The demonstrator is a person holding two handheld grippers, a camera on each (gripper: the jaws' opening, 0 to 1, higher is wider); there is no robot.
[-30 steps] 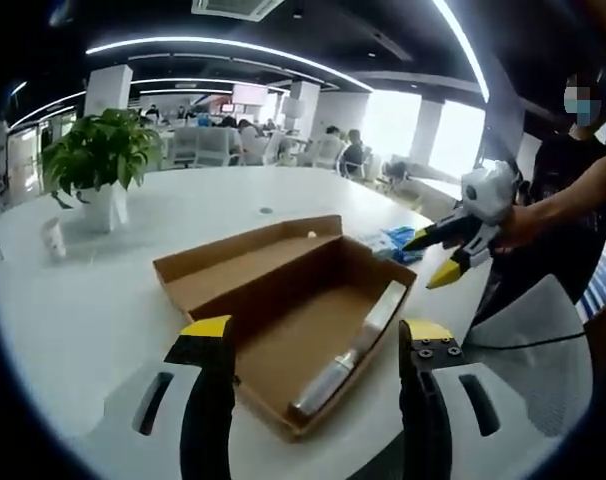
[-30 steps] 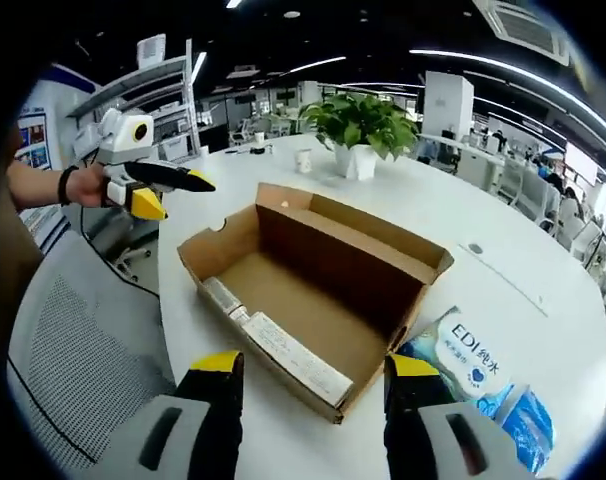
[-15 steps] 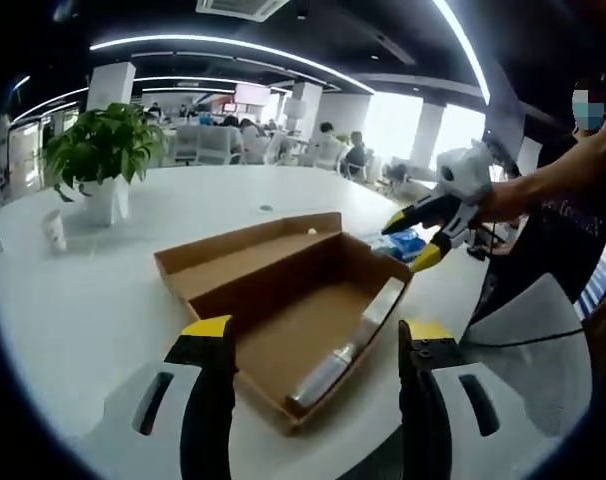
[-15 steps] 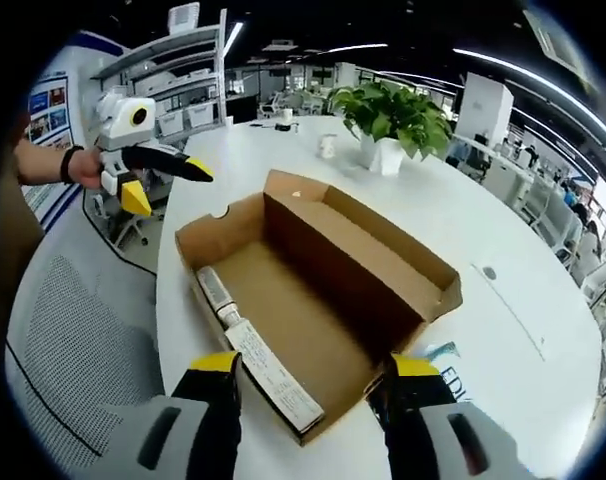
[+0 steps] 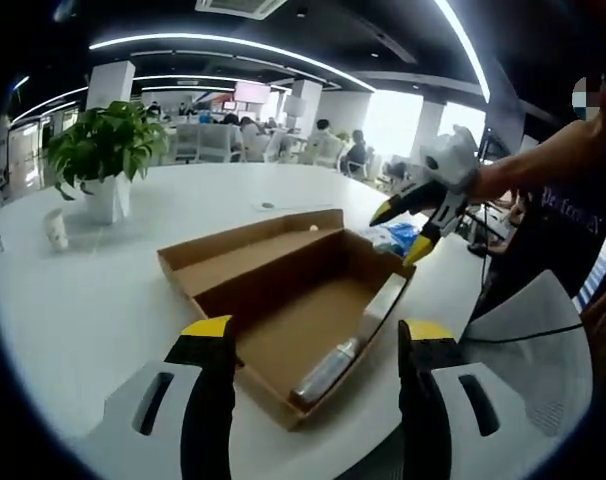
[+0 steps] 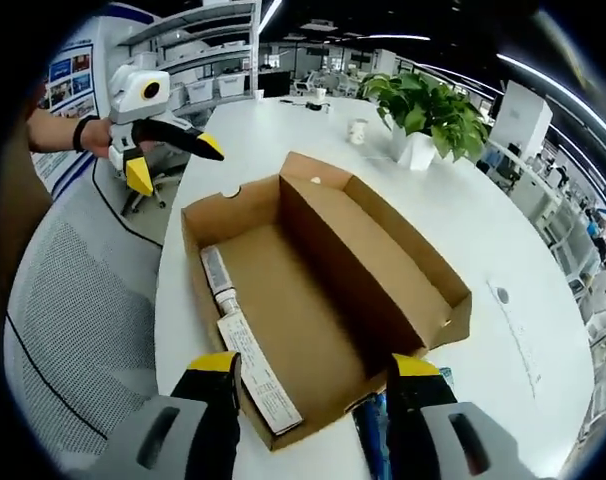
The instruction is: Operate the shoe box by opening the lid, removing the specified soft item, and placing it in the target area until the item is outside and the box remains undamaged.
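box: brown cardboard shoe box (image 5: pixel 288 315) lies open on the white table (image 5: pixel 93 300), lid folded back flat toward 11 o'clock in the left gripper view; its inside looks bare apart from labels along one wall.
left tongs: left gripper (image 5: pixel 318 335) hovers just short of the box's near corner, jaws spread wide and holding nothing; in the right gripper view it sits at 10 o'clock (image 6: pixel 168 160), off the table edge, apart from the box.
right tongs: right gripper (image 6: pixel 313 368) hangs over the box's near end, jaws parted and empty; in the left gripper view it is at 2 o'clock (image 5: pixel 408 225), above the far corner.
soft item: a blue and white soft pack (image 5: pixel 393 238) lies on the table just beyond the box at 1 o'clock in the left gripper view; a sliver of it (image 6: pixel 368 435) shows between the right jaws, tight against the box wall. it looks already outside the box.
chair: grey mesh seat (image 6: pixel 68 330) stands by the table edge.
plant: potted plant (image 5: pixel 98 160) and a small cup (image 5: pixel 55 230) stand well apart at 10 o'clock.
risk, box: a jaw tip dropping onto the thin cardboard rim could crease or tear it, since both tongs are close to its edges.
risk, pack: gripping it while it lies against the wall could catch the wall too and drag the box.
risk, slide: the box sits near the table edge; a push from the far side could send it toward the chair.
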